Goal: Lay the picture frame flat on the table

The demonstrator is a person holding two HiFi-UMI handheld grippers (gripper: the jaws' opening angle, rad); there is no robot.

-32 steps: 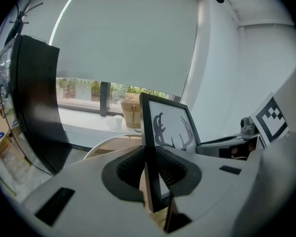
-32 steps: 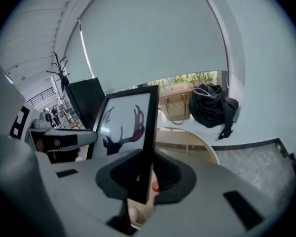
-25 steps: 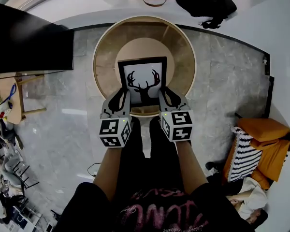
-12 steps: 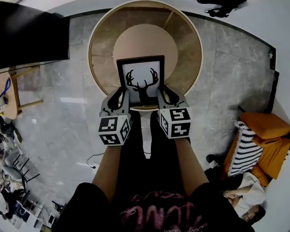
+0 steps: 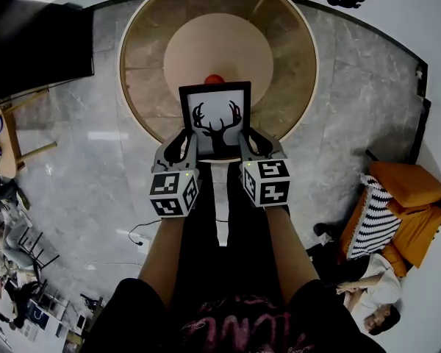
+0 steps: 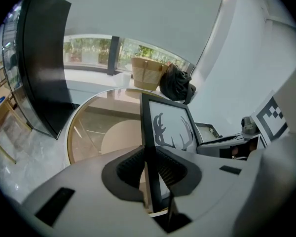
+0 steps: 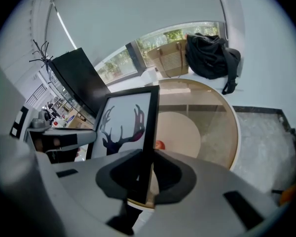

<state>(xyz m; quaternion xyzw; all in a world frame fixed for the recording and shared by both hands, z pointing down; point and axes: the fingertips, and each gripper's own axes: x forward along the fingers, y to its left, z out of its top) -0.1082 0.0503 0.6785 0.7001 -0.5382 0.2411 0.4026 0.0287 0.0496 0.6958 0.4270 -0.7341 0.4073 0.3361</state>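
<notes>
The round, wood-rimmed glass table [image 5: 288,44] shows a small red object [image 5: 214,79] near its middle.

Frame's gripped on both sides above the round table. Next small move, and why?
Likely lower the picture frame flat onto the table, short of the red object: the left gripper and right gripper clamp its side edges, and it is tilted above the glass.

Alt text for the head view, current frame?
From above, the left gripper and right gripper each clamp a side edge of a black picture frame showing a deer silhouette, held at the near edge of a round glass table. A small red object shows just beyond the frame's top.
</notes>
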